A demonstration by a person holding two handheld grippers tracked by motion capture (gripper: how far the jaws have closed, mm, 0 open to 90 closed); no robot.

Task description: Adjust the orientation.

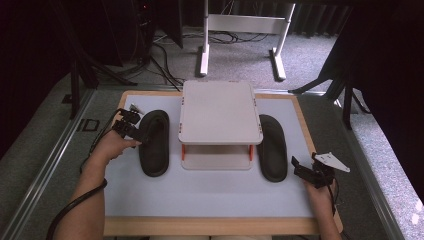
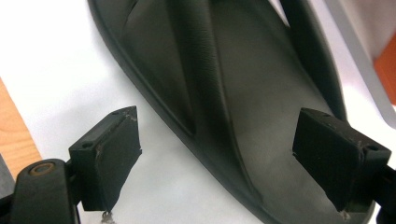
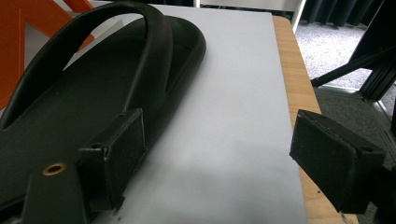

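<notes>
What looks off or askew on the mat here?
Nothing stands out. The left slipper and right slipper lie flat on the mat, soles down, either side of the small white rack. No damage or spill is visible. The left gripper sits open at the left slipper's edge.

Table point(image 1: 200, 192): two sandals point(image 1: 154, 142), shelf point(image 1: 220, 112)

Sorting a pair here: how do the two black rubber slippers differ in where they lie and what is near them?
The left black rubber slipper lies left of the grey shelf stand, the right black rubber slipper right of it. The left gripper straddles the left slipper's edge; the right gripper sits beside the right one. Both lie flat.
</notes>
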